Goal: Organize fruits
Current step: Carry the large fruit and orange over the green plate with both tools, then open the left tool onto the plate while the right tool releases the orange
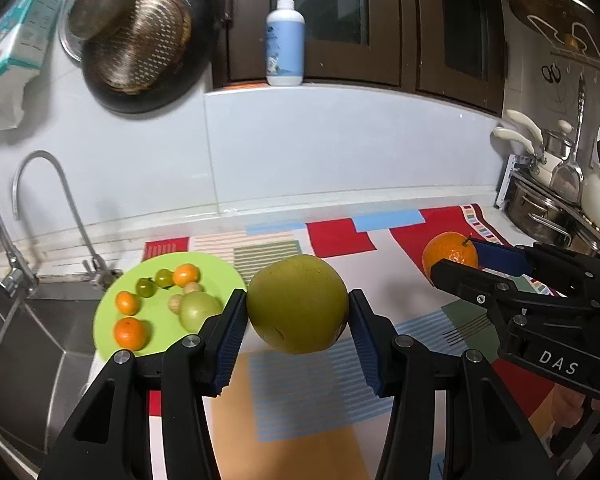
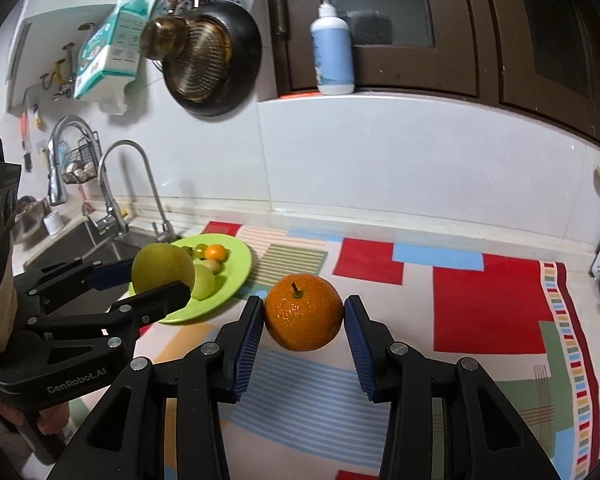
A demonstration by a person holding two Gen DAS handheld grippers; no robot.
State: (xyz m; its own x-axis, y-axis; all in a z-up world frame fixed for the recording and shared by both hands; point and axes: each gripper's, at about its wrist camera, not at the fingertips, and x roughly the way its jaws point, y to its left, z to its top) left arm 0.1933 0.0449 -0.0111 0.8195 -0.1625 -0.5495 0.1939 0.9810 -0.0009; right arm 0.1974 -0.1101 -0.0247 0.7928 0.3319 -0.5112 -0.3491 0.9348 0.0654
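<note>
A large green fruit (image 1: 297, 304) is being gripped between the blue pads of the left gripper (image 1: 298, 312), both pads pressed against its sides; it is being held above the patterned mat (image 1: 300, 396), just right of the green plate (image 1: 156, 332). An orange (image 2: 303, 312) with a short stem is being clamped in the same way by the right gripper (image 2: 304, 320), over the mat and to the right of the plate. In the left wrist view, the right gripper (image 1: 458, 260) is being seen from the side with the orange (image 1: 450, 258) between its fingers.

On the plate, 3 small oranges (image 1: 130, 333), 2 small dark green fruits (image 1: 145, 287), 2 pale round ones (image 1: 175, 303) and 1 light green fruit (image 1: 199, 311) are being kept. The plate is lying at the mat's left edge, beside the sink (image 1: 40, 340) and its tap (image 1: 40, 184). A pump bottle (image 1: 285, 40) is standing on the ledge above, and a dark pan (image 1: 148, 48) is hanging on the wall.
</note>
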